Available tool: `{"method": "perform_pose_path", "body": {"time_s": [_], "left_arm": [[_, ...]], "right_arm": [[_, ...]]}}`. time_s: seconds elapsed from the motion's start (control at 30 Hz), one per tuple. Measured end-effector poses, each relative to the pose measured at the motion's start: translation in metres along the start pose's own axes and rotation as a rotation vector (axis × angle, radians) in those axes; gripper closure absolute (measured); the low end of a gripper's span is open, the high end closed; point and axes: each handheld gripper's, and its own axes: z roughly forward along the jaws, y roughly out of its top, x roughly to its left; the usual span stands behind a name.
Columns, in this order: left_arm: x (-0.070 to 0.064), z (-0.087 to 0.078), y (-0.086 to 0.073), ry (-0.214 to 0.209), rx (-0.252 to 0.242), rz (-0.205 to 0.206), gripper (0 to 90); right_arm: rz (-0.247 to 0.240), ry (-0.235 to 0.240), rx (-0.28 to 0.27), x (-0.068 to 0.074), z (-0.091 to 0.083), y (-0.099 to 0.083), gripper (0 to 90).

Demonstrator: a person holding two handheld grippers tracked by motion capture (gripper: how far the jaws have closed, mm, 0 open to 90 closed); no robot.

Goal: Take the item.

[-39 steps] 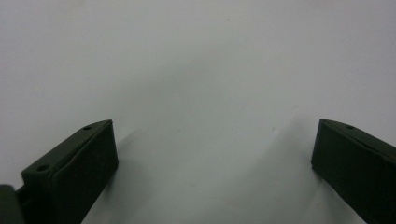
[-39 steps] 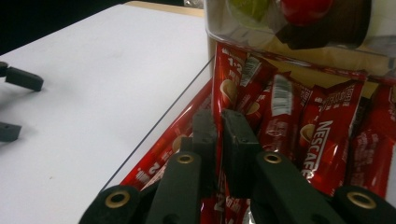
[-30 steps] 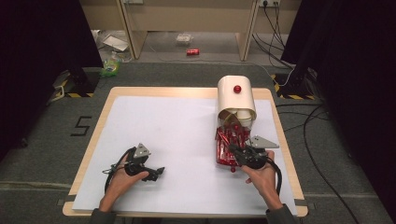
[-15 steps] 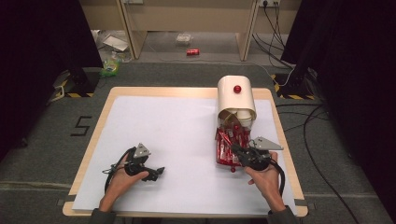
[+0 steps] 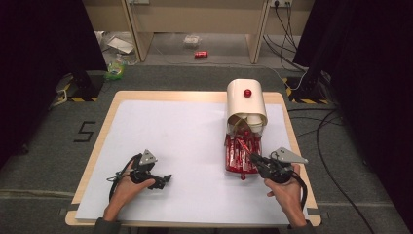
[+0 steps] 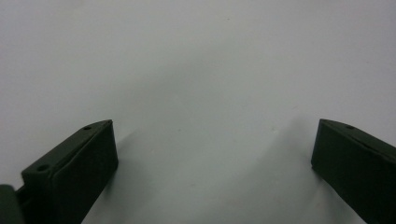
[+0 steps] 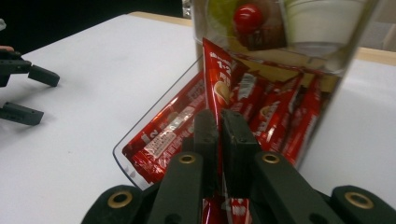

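White table (image 5: 195,146), right gripper (image 5: 254,160) still clamped on red packet (image 7: 219,88).

The counter (image 5: 195,95) has a light wooden edge, and a big white sheet (image 5: 190,146) covers almost all of its top. It stands on a grey carpet floor (image 5: 48,146). On the floor at the left of the counter there is a black mark like the number 5 (image 5: 84,131). Behind the counter stands light wooden furniture (image 5: 195,19) with an open space under it, where some litter (image 5: 117,45) and a small red can (image 5: 200,54) lie. Black curtains (image 5: 39,58) hang on both sides. Black cables (image 5: 336,141) run over the floor at the right. Yellow and black striped tape (image 5: 78,99) marks the floor near the curtain stands.
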Motion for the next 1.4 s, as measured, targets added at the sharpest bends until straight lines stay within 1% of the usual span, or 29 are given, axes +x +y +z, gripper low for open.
{"method": "perform_pose_path", "body": {"time_s": [0.1, 0.2, 0.43, 0.8, 1.2, 1.4], "left_arm": [[0.000, 0.000, 0.000, 0.000, 0.000, -0.001, 0.0], [0.000, 0.000, 0.000, 0.000, 0.000, 0.000, 0.0], [0.000, 0.000, 0.000, -0.001, 0.000, -0.001, 0.0], [0.000, 0.000, 0.000, -0.001, 0.000, -0.001, 0.0], [0.000, 0.000, 0.000, 0.000, 0.000, -0.001, 0.0], [0.000, 0.000, 0.000, -0.001, 0.001, 0.000, 0.0]], "right_arm": [[0.005, -0.019, -0.013, -0.004, -0.010, -0.002, 85.7], [0.022, -0.037, -0.022, -0.010, -0.018, -0.006, 85.7], [0.040, -0.064, -0.038, -0.019, -0.030, -0.011, 85.7], [0.059, -0.101, -0.055, -0.030, -0.043, -0.015, 85.6], [0.079, -0.161, -0.067, -0.048, -0.051, -0.021, 85.6], [0.087, -0.180, -0.065, -0.053, -0.054, -0.023, 85.5]]}}
